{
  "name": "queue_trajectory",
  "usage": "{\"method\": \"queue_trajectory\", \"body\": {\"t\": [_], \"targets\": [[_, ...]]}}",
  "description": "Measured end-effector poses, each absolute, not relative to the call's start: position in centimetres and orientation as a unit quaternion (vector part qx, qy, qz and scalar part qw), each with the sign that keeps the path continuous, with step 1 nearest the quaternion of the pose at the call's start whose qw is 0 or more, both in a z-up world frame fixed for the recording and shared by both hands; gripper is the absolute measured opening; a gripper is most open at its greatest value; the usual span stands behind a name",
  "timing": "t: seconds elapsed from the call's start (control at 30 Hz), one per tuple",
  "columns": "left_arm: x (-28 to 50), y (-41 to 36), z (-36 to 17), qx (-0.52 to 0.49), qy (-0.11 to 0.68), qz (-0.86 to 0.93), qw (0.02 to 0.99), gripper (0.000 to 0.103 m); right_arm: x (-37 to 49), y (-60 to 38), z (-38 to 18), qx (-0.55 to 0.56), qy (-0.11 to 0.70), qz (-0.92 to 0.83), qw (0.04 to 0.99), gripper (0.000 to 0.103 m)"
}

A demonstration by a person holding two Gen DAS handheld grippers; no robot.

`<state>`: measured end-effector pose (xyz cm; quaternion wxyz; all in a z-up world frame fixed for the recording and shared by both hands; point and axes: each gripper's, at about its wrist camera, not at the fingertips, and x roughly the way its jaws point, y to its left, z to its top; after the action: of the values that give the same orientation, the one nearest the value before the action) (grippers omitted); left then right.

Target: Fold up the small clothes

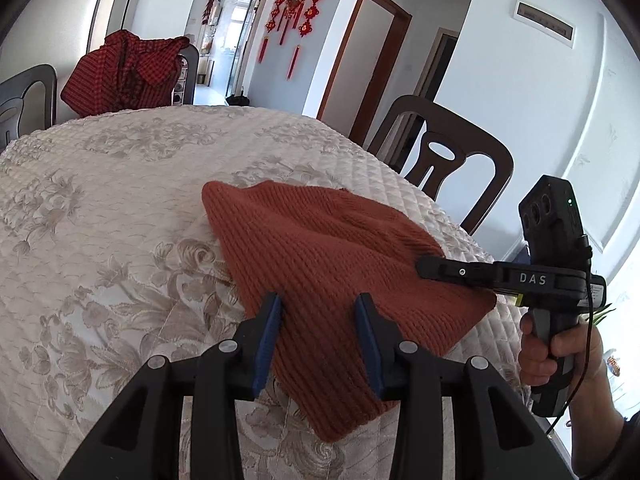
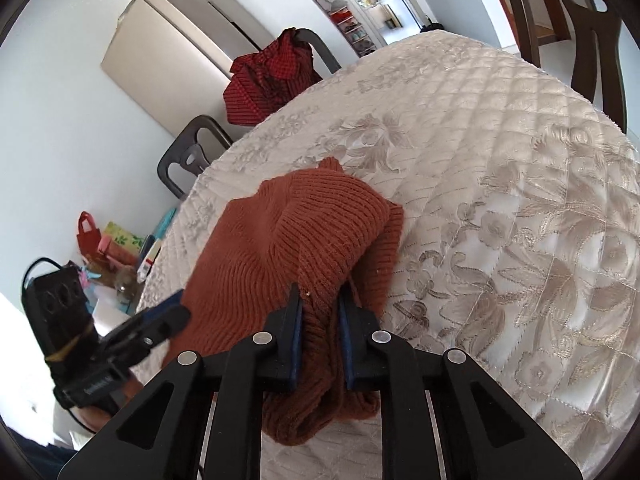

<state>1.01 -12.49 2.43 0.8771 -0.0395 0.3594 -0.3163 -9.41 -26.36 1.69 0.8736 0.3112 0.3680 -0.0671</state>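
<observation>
A: Sweater [image 1: 320, 248] front and centre, rust-orange knit, lying on the quilted bench [image 1: 120, 208] near its edge, partly doubled over on itself.

B: And the right claw [image 2: 319, 312] is clamped on it: blue pads [image 2: 297, 320] pinching a bunched fold of knit, fabric squeezed tight between them.

A: Left claw [image 1: 318, 308]? Its fingers [image 1: 272, 312] stand apart, straddling the sweater's near side. Knit lies between them, but whether the pads press on it, I can't tell.

B: From the left camera, the right claw comes in from the side, its tip on the sweater's edge, a hand [image 1: 548, 352] wrapped around its grip.

A: Further out, a red checked garment [image 1: 124, 72] is draped over a chair [image 1: 188, 68] at the bench's far side, and a dark wooden chair [image 1: 448, 160] stands at the right.
</observation>
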Motion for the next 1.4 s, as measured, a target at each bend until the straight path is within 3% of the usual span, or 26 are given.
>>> {"method": "queue_trajectory", "body": {"t": [0.37,0.57,0.87,1.03,1.23,1.4], "targets": [[1.2,-12.9,4.7,-0.036,0.333,-0.315,0.888,0.041,-11.2,-24.1,6.9,0.234,0.312,-0.065,0.919,0.02],[1.3,-13.3,2.2,-0.029,0.356,-0.319,0.878,0.041,-10.4,-23.9,2.3,0.226,0.371,-0.079,0.897,0.014],[2.8,-13.6,4.3,-0.03,0.343,-0.299,0.89,0.041,-9.2,-23.8,4.7,0.206,0.348,-0.082,0.911,0.014],[4.9,-14.8,2.0,-0.004,0.371,-0.279,0.885,0.042,-7.1,-25.6,2.8,0.212,0.373,-0.118,0.896,0.014],[4.5,-14.2,2.3,-0.011,0.372,-0.278,0.885,0.043,-7.6,-26.8,2.1,0.24,0.37,-0.118,0.89,0.014],[1.6,-12.4,4.2,-0.016,0.356,-0.29,0.888,0.043,-9.3,-25.1,4.6,0.211,0.36,-0.106,0.903,0.014]]}}
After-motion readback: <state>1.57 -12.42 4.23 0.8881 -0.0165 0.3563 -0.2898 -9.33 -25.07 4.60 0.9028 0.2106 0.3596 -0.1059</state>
